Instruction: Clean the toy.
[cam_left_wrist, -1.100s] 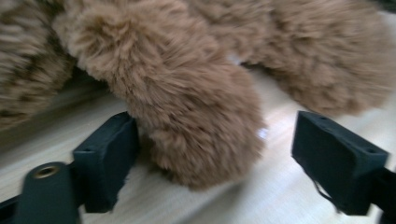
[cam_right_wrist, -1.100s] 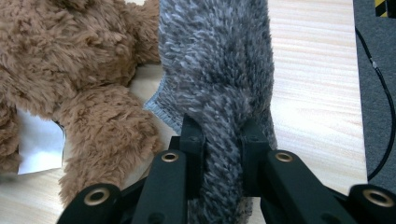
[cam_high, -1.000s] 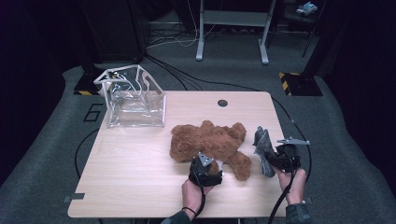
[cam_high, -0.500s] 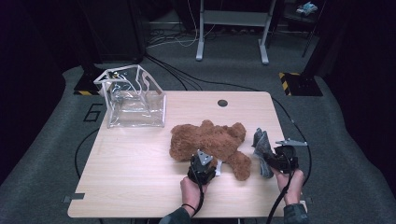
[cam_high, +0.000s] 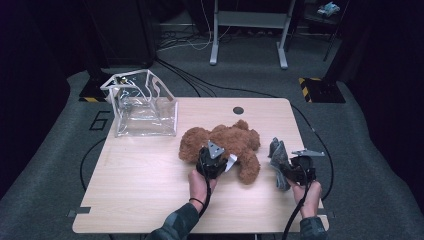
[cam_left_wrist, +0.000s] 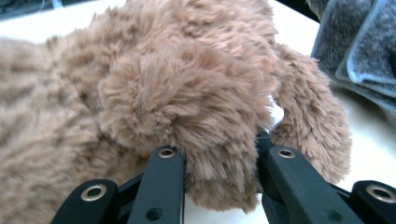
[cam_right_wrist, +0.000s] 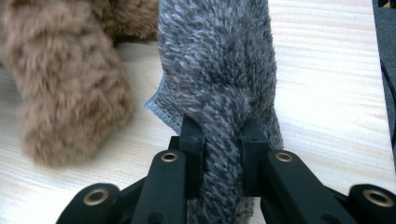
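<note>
The left gripper (cam_left_wrist: 219, 161) has just been closing and now pinches a plush limb of the brown teddy bear (cam_high: 222, 142), which lies just ahead of it on the table (cam_high: 140, 195). The right gripper (cam_right_wrist: 223, 140) clamps the grey cloth (cam_right_wrist: 219, 70) beside the bear's leg. Lift slowly (fur slips easily), keeping both grips deep and the cloth clear.

left gripper (cam_high: 214, 159): my fingers (cam_left_wrist: 161, 182) have just closed, pinching the teddy bear (cam_high: 222, 142) | right gripper (cam_high: 295, 170): just right of the bear, fingers clamped on grey cloth (cam_high: 278, 152)
</note>
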